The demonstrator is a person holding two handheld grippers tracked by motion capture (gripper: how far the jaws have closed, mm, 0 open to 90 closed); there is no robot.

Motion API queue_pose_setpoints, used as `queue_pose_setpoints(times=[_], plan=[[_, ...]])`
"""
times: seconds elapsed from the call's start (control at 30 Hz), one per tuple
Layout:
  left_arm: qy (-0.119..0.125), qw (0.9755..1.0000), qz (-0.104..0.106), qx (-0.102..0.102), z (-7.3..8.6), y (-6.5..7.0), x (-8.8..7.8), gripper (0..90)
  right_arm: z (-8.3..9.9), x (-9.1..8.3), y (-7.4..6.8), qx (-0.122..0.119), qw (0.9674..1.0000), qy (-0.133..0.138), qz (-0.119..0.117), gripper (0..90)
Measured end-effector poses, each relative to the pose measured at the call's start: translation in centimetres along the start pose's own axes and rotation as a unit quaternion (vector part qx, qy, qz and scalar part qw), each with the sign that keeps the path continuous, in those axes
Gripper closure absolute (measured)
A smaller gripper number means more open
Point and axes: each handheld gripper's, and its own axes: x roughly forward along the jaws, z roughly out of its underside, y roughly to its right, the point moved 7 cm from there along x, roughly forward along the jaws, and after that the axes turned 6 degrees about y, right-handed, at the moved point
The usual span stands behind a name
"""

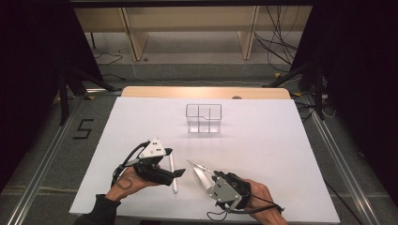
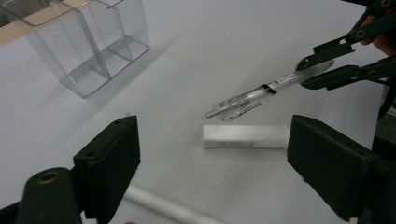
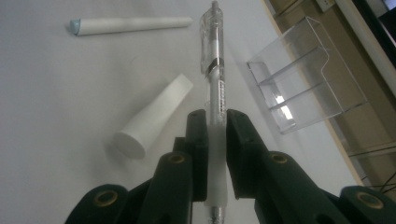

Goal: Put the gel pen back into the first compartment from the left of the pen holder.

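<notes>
Right gripper point(image 3: 216, 122): jaws closed on a clear pen point(image 3: 214, 70), pads clamped on its white grip, barrel sticking out past the tips and off the table point(image 1: 263, 140). Left gripper point(image 2: 212, 154): jaws wide apart, nothing between the pads, above the sheet. A white tube point(image 2: 245, 136) lies under the pen; a white marker point(image 1: 173, 173) lies just beside the left gripper. Clear organizer point(image 1: 203, 118) stands well apart, farther back.

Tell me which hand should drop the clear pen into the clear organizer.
Right. The right gripper is shut on the clear pen, aimed toward the organizer. The left gripper is open, holding nothing, over the white tube.
</notes>
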Motion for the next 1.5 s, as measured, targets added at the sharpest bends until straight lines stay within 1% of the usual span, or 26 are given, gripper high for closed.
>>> queue_pose_setpoints(times=[0.07,0.13,0.17,0.2,0.3,0.37,0.43,0.47,0.5,0.53,0.6,0.63,0.7,0.8,0.9,0.97,1.0,1.1,1.17,1.2,1.23,1.27,1.33,1.37,1.4,1.5], plan=[[-0.013,0.9998,0.012,0.011,-0.4,0.4,0.5,16.8,-0.2,-0.1,-0.2,-0.018,0.9998,0.001,0.003,80.5],[-0.026,0.9991,0.019,0.026,-0.5,0.7,1.0,17.0,-0.3,-0.3,-0.5,-0.048,0.9988,-0.004,0.002,80.5],[-0.035,0.9986,0.024,0.033,-0.5,0.9,1.2,17.1,-0.5,-0.2,-0.6,-0.065,0.9979,0.000,0.004,80.6],[-0.045,0.9979,0.027,0.038,-0.4,1.0,1.4,18.0,-0.5,-0.3,-0.9,-0.068,0.9976,-0.002,0.007,80.5],[-0.066,0.9956,0.041,0.053,-0.2,1.6,1.9,18.9,-0.8,0.0,-1.2,-0.102,0.9947,0.000,0.008,80.6],[-0.078,0.9939,0.047,0.061,-0.1,1.9,2.1,19.5,-0.9,0.0,-1.5,-0.104,0.9945,0.001,0.008,80.6],[-0.092,0.9920,0.050,0.071,0.1,2.1,2.5,19.6,-0.9,0.1,-1.7,-0.122,0.9925,0.003,0.005,80.6],[-0.099,0.9908,0.053,0.075,0.2,2.1,2.6,20.0,-1.0,0.1,-2.0,-0.121,0.9926,0.003,0.003,80.6],[-0.106,0.9897,0.057,0.078,0.3,2.2,2.8,20.0,-1.0,0.1,-2.0,-0.137,0.9906,0.005,-0.005,80.5],[-0.111,0.9888,0.059,0.080,0.3,2.2,3.0,20.1,-1.1,0.1,-2.1,-0.136,0.9907,0.006,0.001,80.6],[-0.120,0.9868,0.069,0.085,0.5,2.6,3.3,20.5,-1.1,0.2,-2.3,-0.149,0.9888,0.004,-0.006,80.5],[-0.124,0.9855,0.072,0.091,0.5,2.6,3.3,21.8,-1.2,0.3,-2.3,-0.158,0.9874,0.009,-0.006,80.5],[-0.131,0.9837,0.075,0.098,0.6,2.8,3.5,23.5,-1.2,0.3,-2.5,-0.158,0.9873,0.008,-0.009,80.6],[-0.147,0.9796,0.086,0.107,0.8,3.2,3.8,25.0,-1.2,0.4,-2.7,-0.172,0.9850,0.009,-0.014,80.5],[-0.161,0.9750,0.095,0.120,1.0,3.5,3.9,27.1,-1.2,0.5,-2.8,-0.178,0.9840,0.009,-0.014,80.5],[-0.165,0.9729,0.098,0.129,1.0,3.8,4.0,29.0,-1.3,0.5,-2.9,-0.179,0.9835,0.013,-0.021,80.5],[-0.166,0.9720,0.101,0.133,1.0,3.9,4.0,30.3,-1.3,0.5,-2.9,-0.184,0.9825,0.012,-0.024,80.5],[-0.171,0.9691,0.107,0.142,1.1,4.1,4.1,34.0,-1.3,0.5,-2.9,-0.184,0.9825,0.013,-0.023,80.5],[-0.178,0.9663,0.110,0.150,1.3,4.1,4.2,37.1,-1.3,0.5,-3.0,-0.185,0.9823,0.012,-0.025,80.6],[-0.178,0.9662,0.109,0.151,1.3,4.1,4.3,38.2,-1.3,0.5,-3.1,-0.181,0.9832,0.013,-0.025,80.5],[-0.181,0.9651,0.110,0.154,1.4,4.1,4.4,39.4,-1.3,0.5,-3.1,-0.184,0.9824,0.013,-0.027,80.5],[-0.182,0.9644,0.110,0.157,1.4,4.1,4.4,40.8,-1.3,0.5,-3.1,-0.185,0.9823,0.013,-0.023,80.5],[-0.184,0.9632,0.114,0.160,1.4,4.2,4.4,43.2,-1.3,0.5,-3.2,-0.186,0.9822,0.013,-0.027,80.5],[-0.186,0.9615,0.116,0.165,1.3,4.2,4.4,44.5,-1.4,0.5,-3.2,-0.194,0.9804,0.014,-0.029,80.5],[-0.188,0.9608,0.117,0.166,1.3,4.3,4.5,46.0,-1.3,0.5,-3.3,-0.194,0.9805,0.013,-0.031,80.5],[-0.199,0.9556,0.125,0.177,1.4,4.5,4.6,49.8,-1.4,0.6,-3.2,-0.199,0.9794,0.014,-0.031,80.5]])
